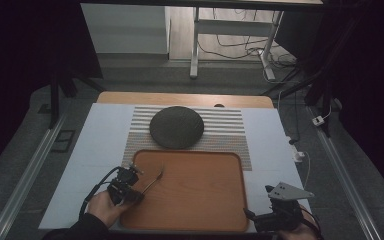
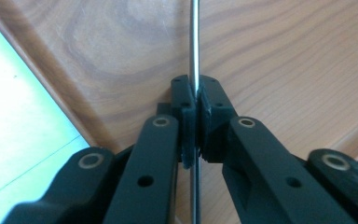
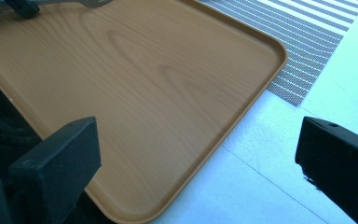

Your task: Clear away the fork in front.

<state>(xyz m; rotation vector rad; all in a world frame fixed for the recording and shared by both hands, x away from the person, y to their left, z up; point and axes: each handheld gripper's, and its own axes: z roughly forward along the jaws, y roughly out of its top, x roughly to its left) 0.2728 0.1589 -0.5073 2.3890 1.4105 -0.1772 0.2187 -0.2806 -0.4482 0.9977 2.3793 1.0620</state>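
An empty wooden tray (image 1: 190,153) lies at the near middle of the table. Over its left edge my left gripper (image 1: 136,189) is shut on the handle of a thin metal utensil (image 1: 155,179), whose head points up and right over the tray. From the left gripper view the jaws (image 2: 196,100) pinch the thin handle (image 2: 194,42) above the tray's wood (image 2: 270,56). My right gripper (image 1: 258,202) hovers wide open at the tray's near right corner with nothing between its fingers. Its own view has the two jaws (image 3: 196,154) far apart over the tray rim (image 3: 261,88).
A dark round plate (image 1: 176,127) rests on a striped placemat (image 1: 230,125) just beyond the tray. A white cover (image 1: 100,145) spreads over the table on both sides. Desk legs and cables stand on the floor farther back.
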